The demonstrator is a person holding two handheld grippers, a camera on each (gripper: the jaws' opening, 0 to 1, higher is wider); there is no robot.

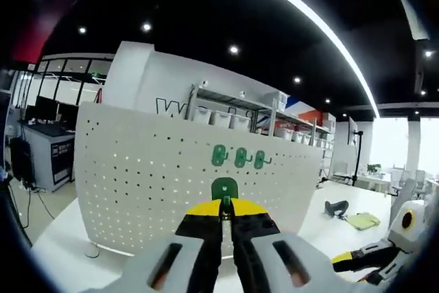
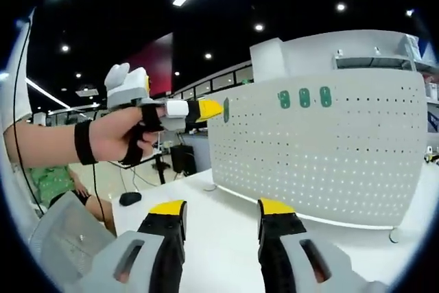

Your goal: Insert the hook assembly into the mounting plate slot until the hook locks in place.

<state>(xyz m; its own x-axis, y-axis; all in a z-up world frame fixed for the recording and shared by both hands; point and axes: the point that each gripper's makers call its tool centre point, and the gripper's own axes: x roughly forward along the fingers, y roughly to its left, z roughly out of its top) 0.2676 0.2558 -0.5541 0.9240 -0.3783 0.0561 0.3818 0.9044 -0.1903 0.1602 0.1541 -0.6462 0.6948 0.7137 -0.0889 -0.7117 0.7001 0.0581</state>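
In the left gripper view, a smooth white table point(image 1: 62, 238) carries an upright white pegboard point(image 1: 137, 169), a thin sheet punched with even rows of small round holes that glow where light passes through. Three glossy green hooks point(image 1: 239, 157) already sit in a row near its upper edge. The left gripper point(image 1: 226, 212), grey-bodied with black jaws tipped in yellow, has its jaws pinched together on a fourth green hook point(image 1: 224, 188), whose rounded plate stands up just above the tips in front of the board. Behind the board runs a metal shelf rack point(image 1: 240, 111) holding white bins, under a dark ceiling with spot lamps and one long light strip. At the lower right edge the right gripper point(image 1: 363, 260) lies low over the table, near a yellow-green cloth point(image 1: 363, 221).

In the right gripper view, the right gripper point(image 2: 221, 219) holds its yellow-tipped jaws wide apart with nothing between them, above the bare white table point(image 2: 219, 197). The pegboard point(image 2: 329, 156) stands ahead, its three hooks point(image 2: 304, 97) near the top left. A hand point(image 2: 120, 135) with a black strap carries the left gripper point(image 2: 209, 109), its closed tips holding the green hook point(image 2: 226, 110) at the board's left edge; contact cannot be judged.
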